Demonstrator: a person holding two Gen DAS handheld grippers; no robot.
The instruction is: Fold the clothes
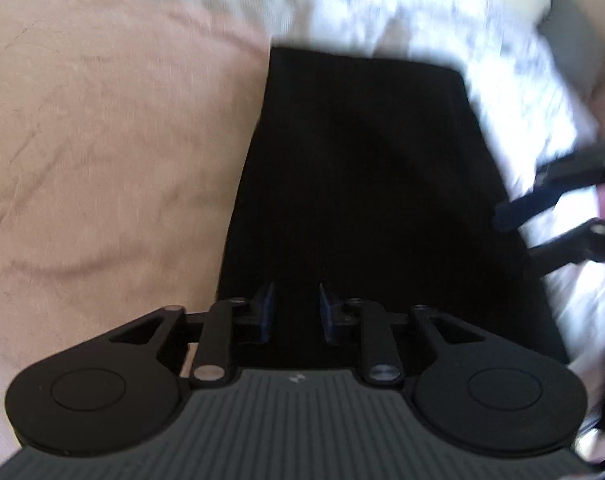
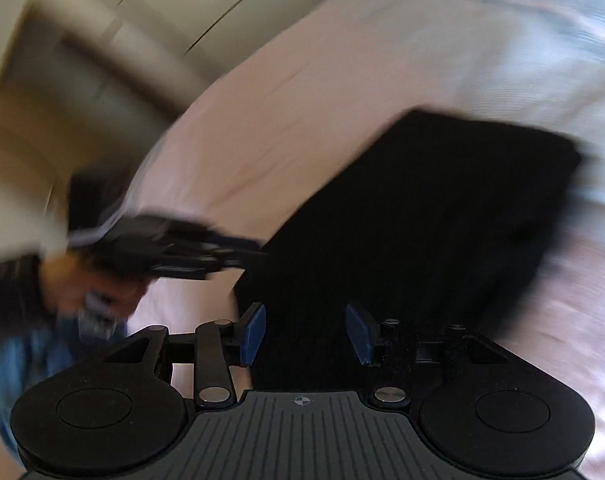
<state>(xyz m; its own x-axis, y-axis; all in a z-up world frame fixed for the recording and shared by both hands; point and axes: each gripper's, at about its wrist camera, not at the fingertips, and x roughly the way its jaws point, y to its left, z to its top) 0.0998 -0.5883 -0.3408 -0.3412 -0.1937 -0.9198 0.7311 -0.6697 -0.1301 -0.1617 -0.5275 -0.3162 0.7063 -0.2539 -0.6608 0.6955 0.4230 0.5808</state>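
The black garment (image 1: 354,200), one folded dark rectangle, lies flat on the bed, on a pink blanket (image 1: 82,140) with a white sheet (image 1: 442,20) past its far edge. You have two claws above it. Your left claw (image 1: 294,312) hangs over the near end of the garment, its blue pads narrowly apart with nothing between them. Your right claw (image 2: 306,332) stands about half open and empty over the garment. Pale cupboard fronts (image 2: 102,20) rise beside the bed, blurred.
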